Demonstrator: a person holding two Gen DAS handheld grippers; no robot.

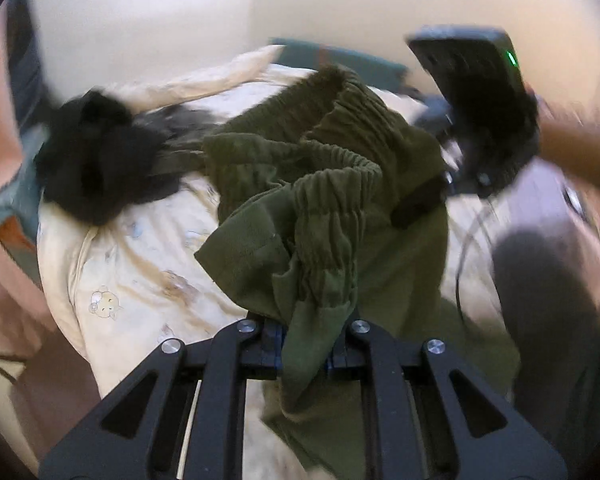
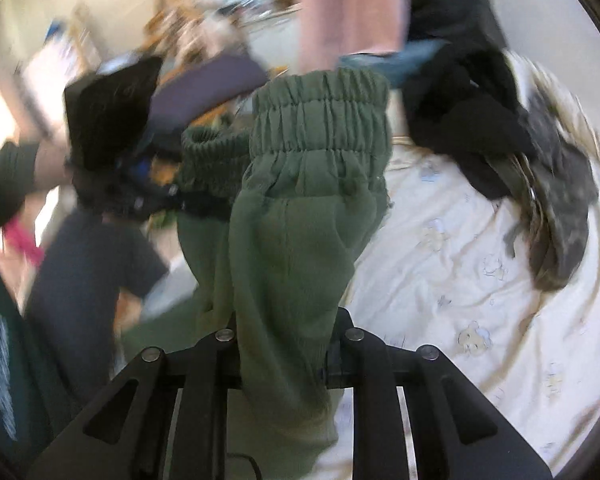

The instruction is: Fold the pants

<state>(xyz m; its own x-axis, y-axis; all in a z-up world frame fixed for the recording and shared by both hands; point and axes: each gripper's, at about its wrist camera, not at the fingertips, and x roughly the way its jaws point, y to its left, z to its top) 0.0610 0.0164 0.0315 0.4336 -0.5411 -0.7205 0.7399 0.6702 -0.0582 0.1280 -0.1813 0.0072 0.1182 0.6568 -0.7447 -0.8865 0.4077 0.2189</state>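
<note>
Gripping green pants (image 1: 324, 208) at the waistband, left claw (image 1: 305, 350), right claw (image 2: 284, 354), apparently raised over bed (image 2: 480, 280)

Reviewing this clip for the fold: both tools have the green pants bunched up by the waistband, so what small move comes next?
Probably draw the two tools apart. The left tool and right tool each pinch the olive-green elastic-waist pants, whose waistband sags crumpled between them; stretching it taut would let the legs hang straight.

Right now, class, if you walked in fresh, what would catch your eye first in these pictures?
The green pants fill the middle of both views, bunched at the elastic waistband, clamped in the left claw and the right claw. Beyond them, a heap of black clothes lies on the cream cartoon-print sheet.
</note>
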